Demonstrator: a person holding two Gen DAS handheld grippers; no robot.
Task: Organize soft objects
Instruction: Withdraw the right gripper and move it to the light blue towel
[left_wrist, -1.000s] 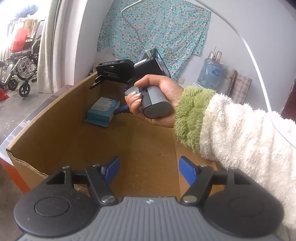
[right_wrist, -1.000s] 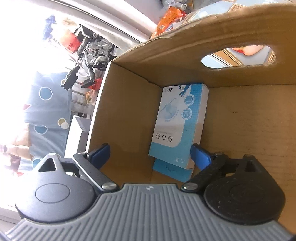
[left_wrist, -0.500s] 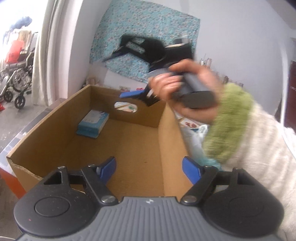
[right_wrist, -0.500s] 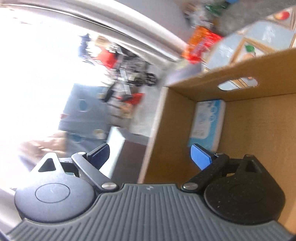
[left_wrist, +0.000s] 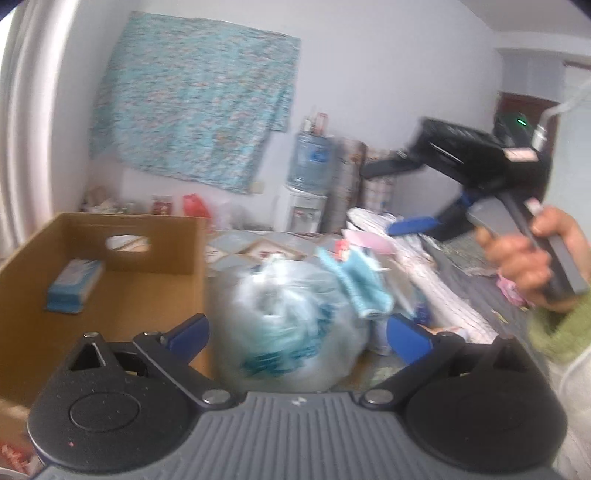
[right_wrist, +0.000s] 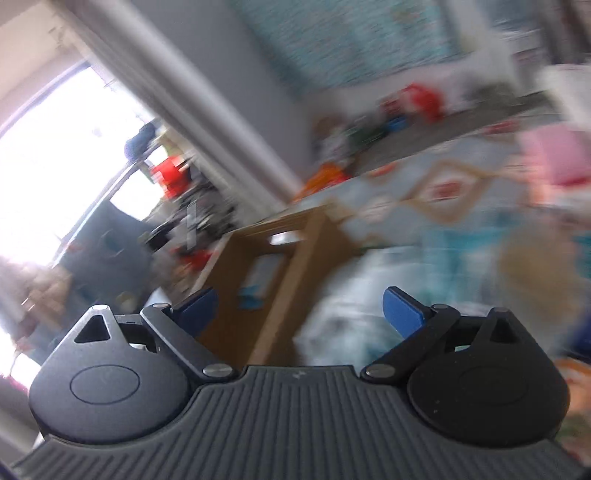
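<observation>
The left gripper (left_wrist: 297, 334) has its blue fingers (left_wrist: 408, 338) spread apart and empty, now aimed at a clear plastic bag (left_wrist: 288, 325) of soft items beside the cardboard box (left_wrist: 162, 295) rather than into it. The right gripper (right_wrist: 299, 308), fingers apart and empty, has lifted out of the box and swung away to the right. The blue-and-white packet (left_wrist: 74, 286) remains inside the box.

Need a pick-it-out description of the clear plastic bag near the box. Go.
Find the open cardboard box on the left of the left wrist view. Just outside its right wall sits the plastic bag, directly ahead of the open left gripper. It is translucent, rounded and stuffed, with blue print, unlike the flat light-blue cloth behind it.
</observation>
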